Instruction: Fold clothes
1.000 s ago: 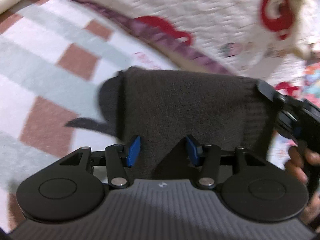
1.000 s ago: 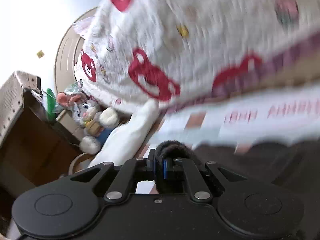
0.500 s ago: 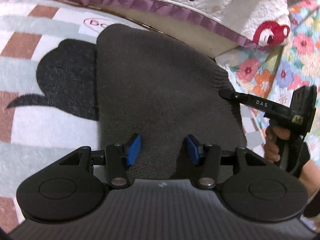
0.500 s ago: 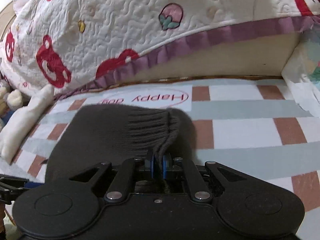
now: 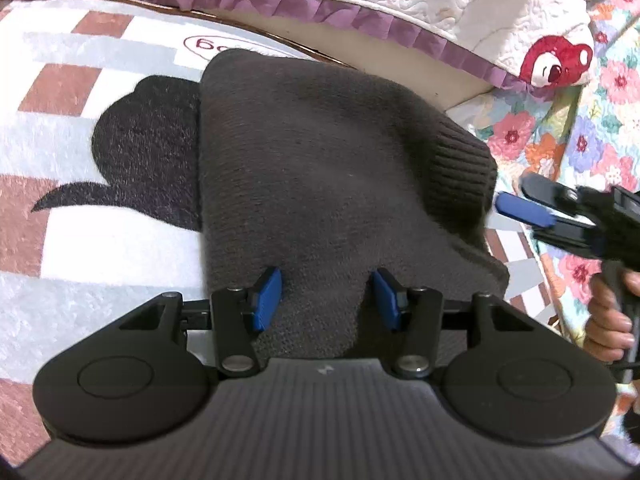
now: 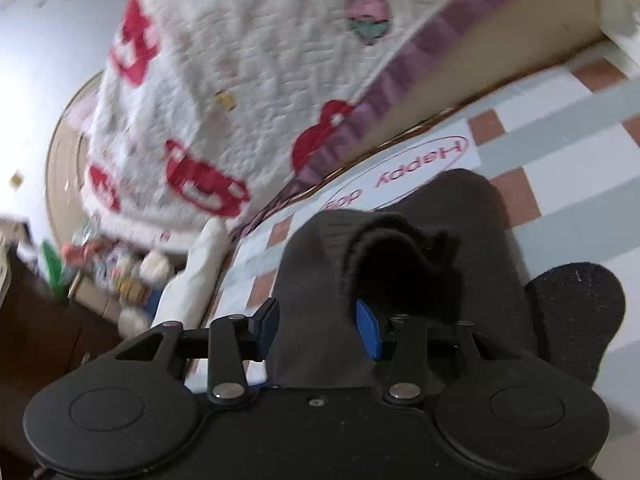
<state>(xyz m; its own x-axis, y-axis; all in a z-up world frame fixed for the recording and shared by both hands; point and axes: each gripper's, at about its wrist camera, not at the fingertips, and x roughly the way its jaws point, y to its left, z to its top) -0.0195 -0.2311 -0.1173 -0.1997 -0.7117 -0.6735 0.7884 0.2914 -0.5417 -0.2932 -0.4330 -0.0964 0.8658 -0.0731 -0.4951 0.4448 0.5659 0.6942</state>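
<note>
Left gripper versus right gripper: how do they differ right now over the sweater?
The left gripper sits over the flat body of the dark sweater; the right gripper sits at its ribbed cuff, which stands bunched up. The left view is sharp; the right view is blurred. Both are open, with knit lying between the blue pads, not clamped.

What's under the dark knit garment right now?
The dark knit garment lies on a checked mat. A black silhouette print on the mat sticks out beside it, and part of a pink oval logo shows; whatever lies under the fabric is covered.
</note>
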